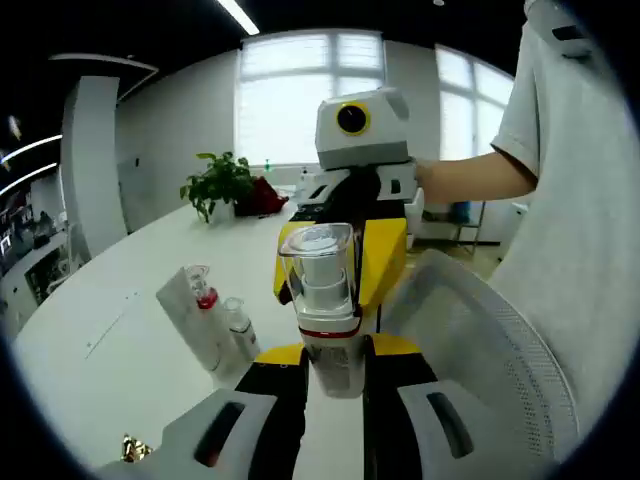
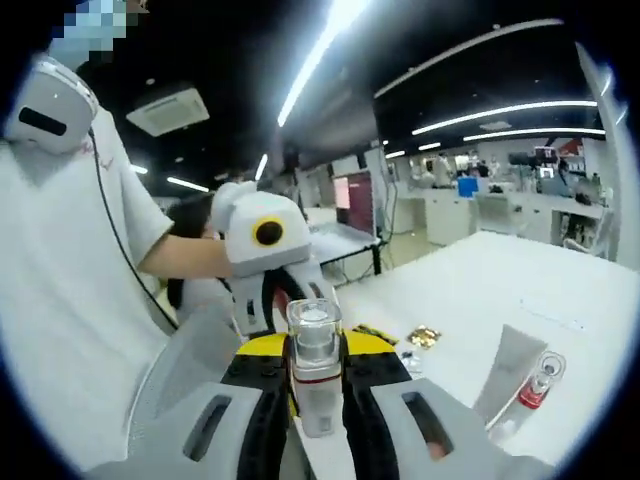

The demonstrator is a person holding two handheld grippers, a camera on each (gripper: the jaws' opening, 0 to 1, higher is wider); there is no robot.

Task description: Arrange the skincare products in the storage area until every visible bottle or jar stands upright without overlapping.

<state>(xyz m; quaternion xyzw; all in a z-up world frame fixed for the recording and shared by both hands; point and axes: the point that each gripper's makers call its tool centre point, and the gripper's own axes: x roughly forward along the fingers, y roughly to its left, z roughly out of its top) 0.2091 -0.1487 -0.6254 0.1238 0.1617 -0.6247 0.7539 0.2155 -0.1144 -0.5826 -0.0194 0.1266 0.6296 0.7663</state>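
Observation:
A skincare bottle (image 1: 325,290) with a clear square cap and a red band stands upright above the white table (image 1: 120,330). My left gripper (image 1: 335,378) is shut on its lower body. The right gripper (image 1: 336,258) faces it from behind, yellow fingers (image 1: 385,262) flanking the cap. In the right gripper view the same bottle (image 2: 314,350) sits between my right gripper's (image 2: 316,405) black jaws, which press on it, with the left gripper (image 2: 312,345) opposite. A white tube (image 1: 192,318) (image 2: 508,372), a red-capped small bottle (image 1: 203,292) (image 2: 537,382) and a small clear bottle (image 1: 240,326) rest on the table.
A gold foil piece (image 1: 134,448) (image 2: 423,336) lies on the table. A grey mesh chair (image 1: 480,335) stands at my right, next to the person in a white shirt (image 1: 580,200). A potted plant (image 1: 220,182) sits at the table's far end.

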